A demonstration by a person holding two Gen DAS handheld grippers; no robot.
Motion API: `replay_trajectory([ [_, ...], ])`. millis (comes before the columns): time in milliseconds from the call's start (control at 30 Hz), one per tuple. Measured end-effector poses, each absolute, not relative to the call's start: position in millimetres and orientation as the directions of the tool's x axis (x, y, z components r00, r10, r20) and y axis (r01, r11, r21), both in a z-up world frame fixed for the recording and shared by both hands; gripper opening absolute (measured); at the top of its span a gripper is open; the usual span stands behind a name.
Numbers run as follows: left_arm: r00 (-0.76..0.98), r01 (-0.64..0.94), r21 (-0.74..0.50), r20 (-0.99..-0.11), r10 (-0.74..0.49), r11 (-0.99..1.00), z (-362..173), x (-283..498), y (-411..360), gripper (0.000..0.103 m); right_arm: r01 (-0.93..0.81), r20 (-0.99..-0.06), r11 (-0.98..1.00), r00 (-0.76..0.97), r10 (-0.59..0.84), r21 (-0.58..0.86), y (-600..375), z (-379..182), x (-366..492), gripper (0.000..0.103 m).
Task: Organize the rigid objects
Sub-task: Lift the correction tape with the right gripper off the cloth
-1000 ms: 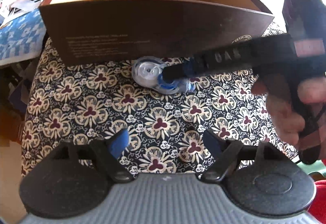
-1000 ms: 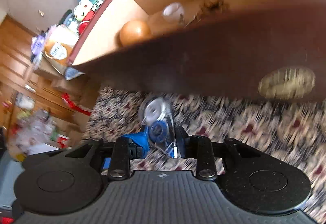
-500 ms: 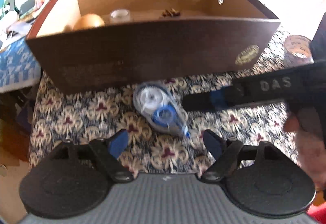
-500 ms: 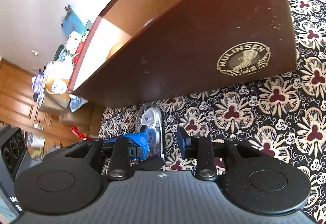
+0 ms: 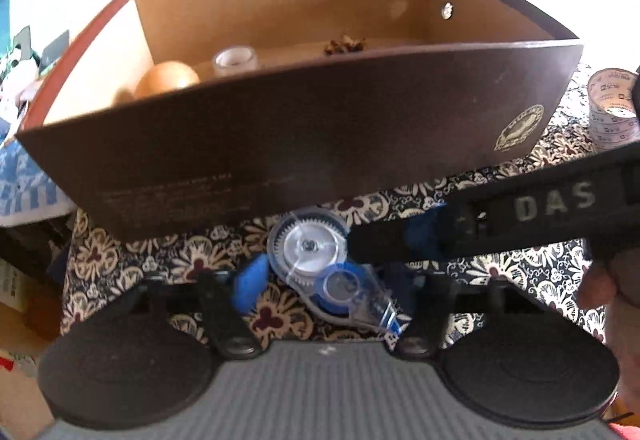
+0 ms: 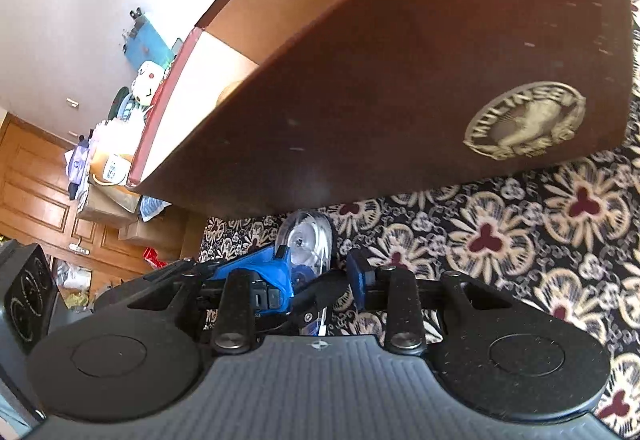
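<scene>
A clear and blue correction tape dispenser (image 5: 328,272) lies flat on the patterned cloth just in front of the brown cardboard box (image 5: 304,136). My left gripper (image 5: 324,280) is open, and its blue fingers stand on either side of the dispenser. My right gripper (image 6: 320,264) is open and close to the same dispenser (image 6: 308,240). It reaches in from the right in the left wrist view (image 5: 420,240). Inside the box lie an orange ball (image 5: 166,80), a clear tape roll (image 5: 235,60) and a small brown clump (image 5: 346,44).
A printed tape roll (image 5: 612,108) stands on the cloth to the right of the box. The patterned cloth (image 6: 520,240) stretches right of the dispenser. Clutter, boxes and wooden doors (image 6: 40,176) lie beyond the table's left edge.
My left gripper has moved forward until its fingers straddle the dispenser. My right gripper has let go of the dispenser, opened and drawn back a little to the right.
</scene>
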State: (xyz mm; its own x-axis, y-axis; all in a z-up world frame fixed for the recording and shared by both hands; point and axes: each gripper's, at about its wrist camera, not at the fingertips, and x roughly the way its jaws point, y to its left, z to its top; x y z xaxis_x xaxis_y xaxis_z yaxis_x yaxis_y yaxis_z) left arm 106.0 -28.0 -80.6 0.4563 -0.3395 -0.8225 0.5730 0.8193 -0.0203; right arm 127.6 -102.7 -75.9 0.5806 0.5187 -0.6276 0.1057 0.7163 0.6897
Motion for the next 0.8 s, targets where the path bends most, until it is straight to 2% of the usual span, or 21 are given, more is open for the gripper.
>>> replay_trajectory([
  [133,0.458,0.58,-0.031,-0.814,-0.357,0.814,-79.6,107.6,-21.2,0.049,0.112,-0.62,0.699,0.575,0.533,0.706,-102.8,-78.0,130.4,0.014],
  [300,0.437,0.583,-0.077,-0.81,-0.392,0.809,-77.5,109.0,-10.1,0.042,0.136,-0.613,0.675,0.572,0.544,0.726,-104.6,-80.4,129.0,0.014],
  [567,0.387,0.575,-0.19,-0.794,-0.469,0.796,-75.7,114.5,8.6,0.039,0.221,-0.567,0.558,0.582,0.583,0.8,-107.0,-93.1,119.0,0.015],
  [700,0.334,0.58,-0.278,-0.776,-0.534,0.766,-71.7,114.4,19.9,0.039,0.2,-0.586,0.603,0.592,0.554,0.772,-100.4,-87.1,108.9,0.012],
  [800,0.321,0.607,-0.27,-0.777,-0.542,0.747,-69.9,107.6,20.0,0.039,0.215,-0.588,0.599,0.602,0.541,0.771,-100.1,-83.0,98.0,0.009],
])
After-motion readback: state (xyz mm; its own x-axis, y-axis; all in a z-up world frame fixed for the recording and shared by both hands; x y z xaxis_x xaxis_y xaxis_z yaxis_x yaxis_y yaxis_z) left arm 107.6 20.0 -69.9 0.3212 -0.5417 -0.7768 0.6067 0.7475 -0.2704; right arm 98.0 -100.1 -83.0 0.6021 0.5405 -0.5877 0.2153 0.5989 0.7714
